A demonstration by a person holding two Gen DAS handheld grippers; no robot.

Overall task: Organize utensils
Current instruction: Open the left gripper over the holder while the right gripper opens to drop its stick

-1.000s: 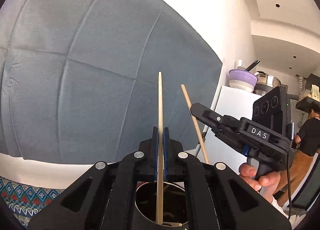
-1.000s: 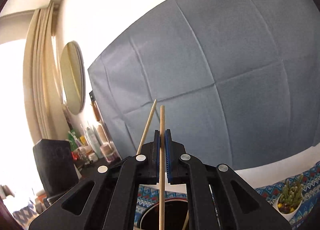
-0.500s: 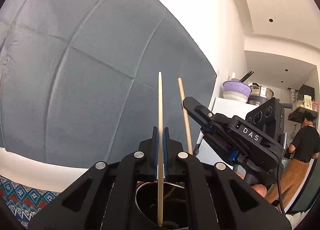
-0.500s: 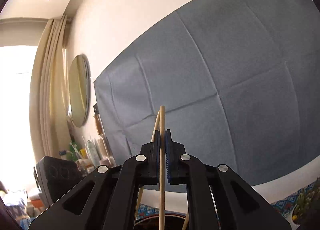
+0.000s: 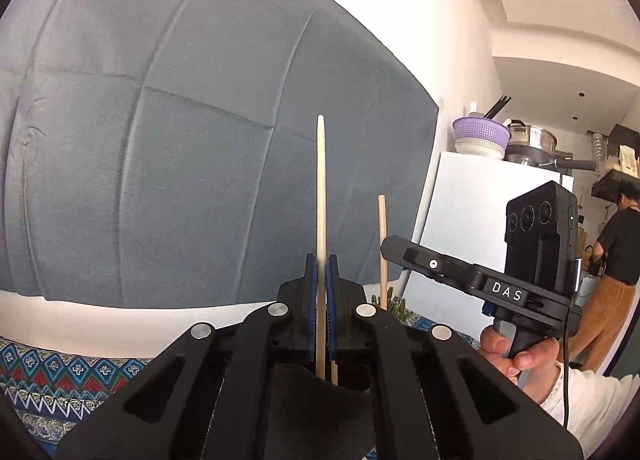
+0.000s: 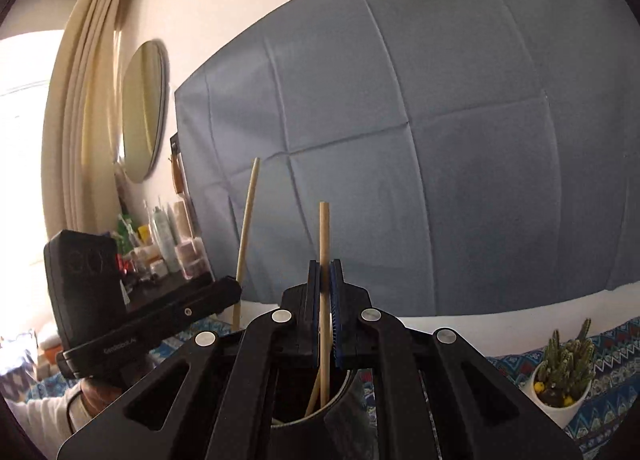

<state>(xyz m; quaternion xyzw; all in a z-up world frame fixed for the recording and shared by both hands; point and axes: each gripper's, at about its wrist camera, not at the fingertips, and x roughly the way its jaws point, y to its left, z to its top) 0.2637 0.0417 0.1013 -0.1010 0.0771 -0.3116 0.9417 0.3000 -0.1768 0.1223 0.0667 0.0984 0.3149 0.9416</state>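
In the left wrist view my left gripper (image 5: 321,265) is shut on a pale wooden chopstick (image 5: 321,188) that stands upright. Its lower end reaches into a dark round holder (image 5: 304,392) just below the jaws. To the right, a hand holds my right gripper (image 5: 394,251), shut on a second chopstick (image 5: 383,244). In the right wrist view my right gripper (image 6: 325,266) pinches that chopstick (image 6: 324,236) over the holder's rim (image 6: 345,390), where another stick (image 6: 314,396) leans. The left gripper (image 6: 232,289) and its chopstick (image 6: 247,220) show at the left.
A blue-grey cloth (image 6: 420,120) hangs on the wall ahead. A patterned tablecloth (image 5: 52,376) covers the table. A potted cactus (image 6: 564,372) stands at the right. A white fridge (image 5: 472,212), a person (image 5: 616,260) behind it, and a shelf of bottles (image 6: 160,236) lie further off.
Both grippers have sunk with their chopsticks; more of the tablecloth and the cactus shows now. The right gripper's chopstick has gone from leaning to upright. Both stay shut.
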